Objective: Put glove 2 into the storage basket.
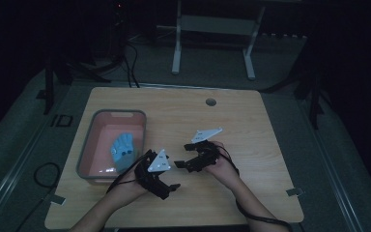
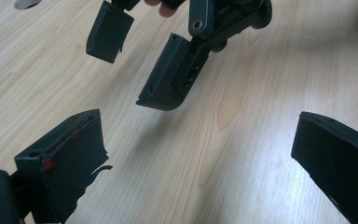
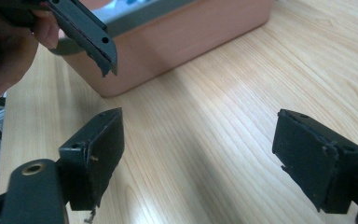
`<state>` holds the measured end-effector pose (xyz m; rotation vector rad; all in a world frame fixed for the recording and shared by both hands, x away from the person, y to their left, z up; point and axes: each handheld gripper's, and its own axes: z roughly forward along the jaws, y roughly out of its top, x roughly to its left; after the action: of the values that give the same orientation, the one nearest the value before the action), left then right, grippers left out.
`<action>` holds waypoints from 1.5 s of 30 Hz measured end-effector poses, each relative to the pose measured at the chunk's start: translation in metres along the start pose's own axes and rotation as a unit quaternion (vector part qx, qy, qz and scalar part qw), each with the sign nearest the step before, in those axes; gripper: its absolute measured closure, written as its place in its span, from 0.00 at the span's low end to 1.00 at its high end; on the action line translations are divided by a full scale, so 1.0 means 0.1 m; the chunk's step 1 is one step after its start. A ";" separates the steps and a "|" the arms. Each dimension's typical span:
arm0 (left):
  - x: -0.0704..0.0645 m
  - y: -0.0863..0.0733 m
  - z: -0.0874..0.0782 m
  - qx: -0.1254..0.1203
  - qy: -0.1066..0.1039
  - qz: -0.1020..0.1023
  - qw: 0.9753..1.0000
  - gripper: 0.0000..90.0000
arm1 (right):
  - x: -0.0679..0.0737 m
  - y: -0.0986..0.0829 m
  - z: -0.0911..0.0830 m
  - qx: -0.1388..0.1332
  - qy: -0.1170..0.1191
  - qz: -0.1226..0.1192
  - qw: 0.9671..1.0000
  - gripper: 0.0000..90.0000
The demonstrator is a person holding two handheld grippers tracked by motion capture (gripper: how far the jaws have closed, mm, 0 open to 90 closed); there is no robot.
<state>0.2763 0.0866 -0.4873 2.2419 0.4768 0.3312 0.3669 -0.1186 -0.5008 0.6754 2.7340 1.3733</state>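
Left gripper (image 1: 170,182): jaws wide apart, holding nothing, above bare wooden table (image 1: 251,145). Right gripper (image 1: 179,160): jaws wide, nothing between them, facing the left one. Pink bin (image 1: 140,126): at table's left, just beside left gripper, containing blue glove (image 1: 123,151).

A: Left gripper (image 1: 166,180): black frame, grey three-cornered plate on top, black cable trailing; a red mark on one jaw pad.
B: Right gripper (image 1: 182,163): same build, worn pad edges, brass-coloured screw hole. Forearms bare.
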 end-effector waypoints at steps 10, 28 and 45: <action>-0.12 -0.01 0.25 0.000 -0.027 0.011 1.000 0.03 | -0.10 -0.33 -0.10 0.005 -0.017 0.021 1.000 0.19; -0.26 -0.15 0.57 0.006 -0.052 0.023 0.998 0.03 | -0.19 -0.79 -0.27 0.009 -0.052 0.035 0.998 0.18; -0.32 -0.33 0.69 -0.007 -0.042 0.032 0.999 0.03 | -0.23 -0.93 -0.31 -0.010 -0.068 0.033 0.997 0.17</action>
<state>0.2664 0.0465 -0.5598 2.2508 0.3573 0.2721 0.3473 -0.1993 -0.5571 0.8334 2.6110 1.3116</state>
